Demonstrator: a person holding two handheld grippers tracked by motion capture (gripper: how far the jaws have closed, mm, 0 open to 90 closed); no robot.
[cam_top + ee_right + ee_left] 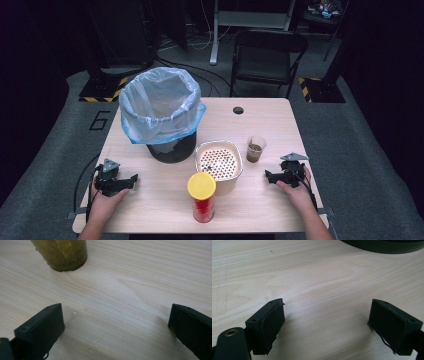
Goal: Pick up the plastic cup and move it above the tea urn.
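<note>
Your right gripper [272, 176] rests low on the table [165, 210] with its jaws wide apart and nothing between them. Nearest to it is a small clear plastic cup [255, 149], standing upright just ahead and a little to its left, near the table's right side. The cup holds a brownish fill in its lower half. In your right gripper view the cup's base [62, 255] sits at the top left, apart from both jaws, on bare pale wood.
</note>
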